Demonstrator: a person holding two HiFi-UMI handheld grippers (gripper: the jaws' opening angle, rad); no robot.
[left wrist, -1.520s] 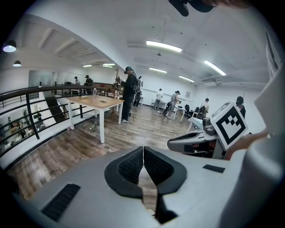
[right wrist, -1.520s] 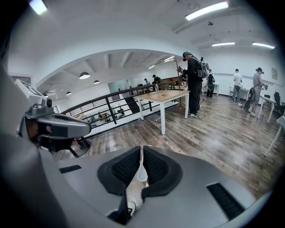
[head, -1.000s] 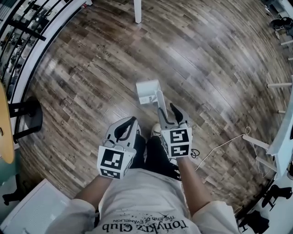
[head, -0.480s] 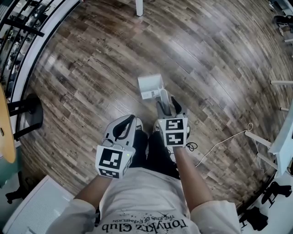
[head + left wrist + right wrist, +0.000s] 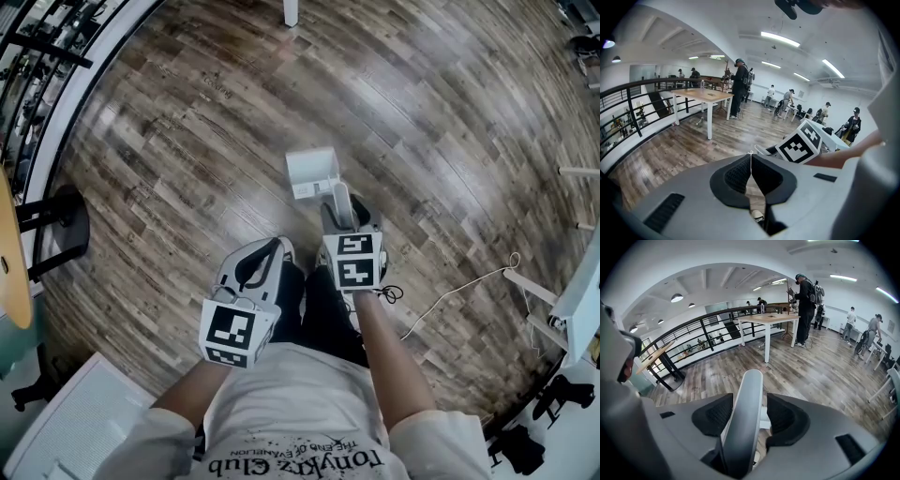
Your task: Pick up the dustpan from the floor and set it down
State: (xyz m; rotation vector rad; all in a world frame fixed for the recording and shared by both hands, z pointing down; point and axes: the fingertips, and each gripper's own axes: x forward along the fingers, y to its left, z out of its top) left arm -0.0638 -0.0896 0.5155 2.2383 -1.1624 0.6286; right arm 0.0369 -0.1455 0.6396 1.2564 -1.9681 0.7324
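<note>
A white dustpan [image 5: 312,172] rests on the wood floor ahead of the person's feet, its long handle [image 5: 339,201] rising back toward me. My right gripper [image 5: 344,216] straddles that handle. Its jaws have just been opening. In the right gripper view the handle [image 5: 749,394] runs up between the black pads [image 5: 715,416], with a gap showing on the right side. My left gripper [image 5: 275,247] hovers to the left over the person's legs, empty. Its pads [image 5: 736,173] meet along a thin line.
A black railing [image 5: 47,56] curves along the left, with a round black stand base [image 5: 66,230] by it. A white table leg [image 5: 290,11] stands far ahead. A thin cable [image 5: 450,300] trails on the floor toward white furniture [image 5: 572,300]. People stand by a wooden table [image 5: 768,319].
My right gripper has sunk toward the floor with the dustpan handle, and its jaws stand wider round the handle. The left gripper has hardly shifted.
</note>
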